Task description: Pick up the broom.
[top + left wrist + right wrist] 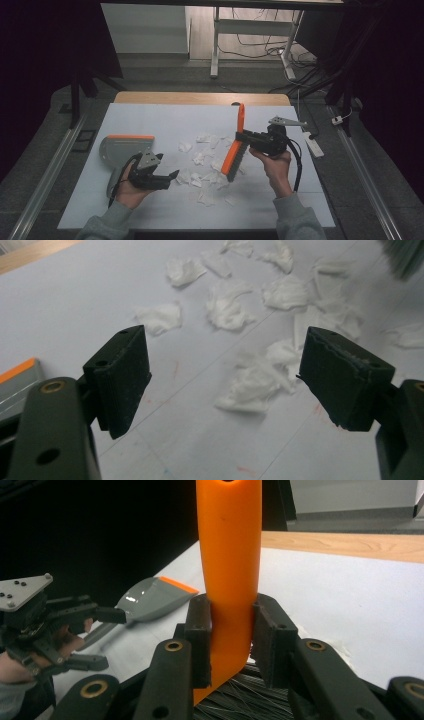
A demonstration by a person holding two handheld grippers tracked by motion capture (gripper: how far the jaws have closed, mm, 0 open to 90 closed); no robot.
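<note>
**Orange brush gripped over scattered tissue scraps**

Orange plastic hand brush with dark bristles (235,150): held by the right gripper (246,136), jaws clamped on either side of its handle. In the right gripper view the two black pads press flat on the orange handle (229,570), bristles showing below them. From above, the brush stands steeply tilted, handle tip toward the far edge of the table, bristle head low among the paper near the table's middle.

Torn white tissue scraps (205,160): a loose scatter across the centre of the white table sheet (150,120), several pieces touching one another, a few stragglers nearer the person. The brush head sits at the right side of this scatter.

Left gripper (167,179): jaws spread wide, nothing between them. In the left gripper view the two pads frame bare sheet and crumpled scraps (255,385) lying beyond; the pads touch none of them. It sits at the left of the scatter, pointing toward it.

Grey dustpan with an orange lip (125,147): flat on the sheet at the left, just behind the left gripper, apart from the scraps. In the right gripper view it lies beyond the other hand (150,597).

Bare wood table edge (200,97) shows past the sheet.
</note>
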